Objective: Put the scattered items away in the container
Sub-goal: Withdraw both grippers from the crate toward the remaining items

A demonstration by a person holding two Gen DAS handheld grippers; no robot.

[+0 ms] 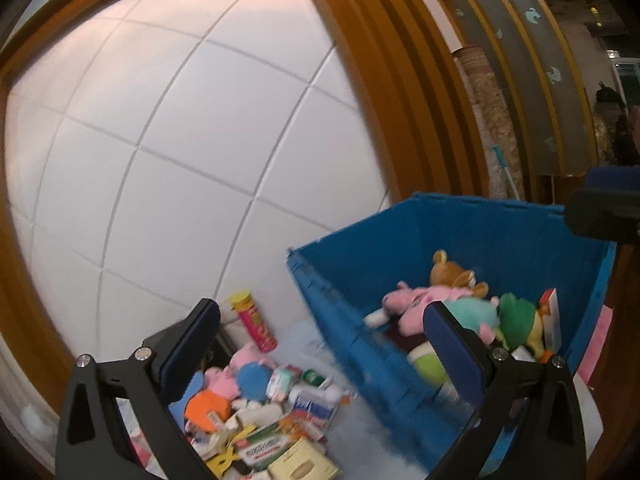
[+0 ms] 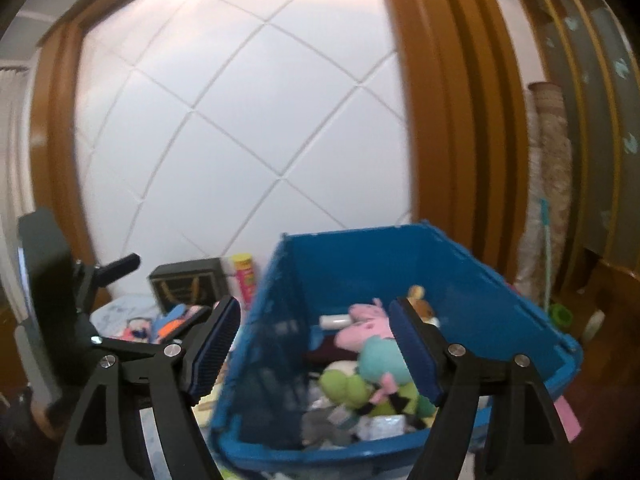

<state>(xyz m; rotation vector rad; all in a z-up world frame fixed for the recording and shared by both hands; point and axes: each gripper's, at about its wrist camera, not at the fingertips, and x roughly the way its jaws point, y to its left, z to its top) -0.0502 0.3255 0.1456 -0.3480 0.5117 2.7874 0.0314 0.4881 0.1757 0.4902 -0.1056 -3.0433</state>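
A quilted white panel (image 1: pixel 168 128) with a grid of seams fills the upper left of both views, framed in ribbed orange-brown wood (image 1: pixel 384 80). Below it, lower right, sits the blue plastic crate (image 1: pixel 500 232), rigid and straight-walled, holding soft plush toys (image 1: pixel 436 304). More scattered items (image 1: pixel 272 408), boxes, packets and plush, lie heaped at lower centre of the left view, beside the crate, between the left gripper (image 1: pixel 320 344) fingers, which stand wide apart and empty. The right gripper (image 2: pixel 314 344) hangs over the crate's near rim, fingers wide apart, nothing between them. A red and yellow tube (image 1: pixel 252 320) stands upright behind the heap.
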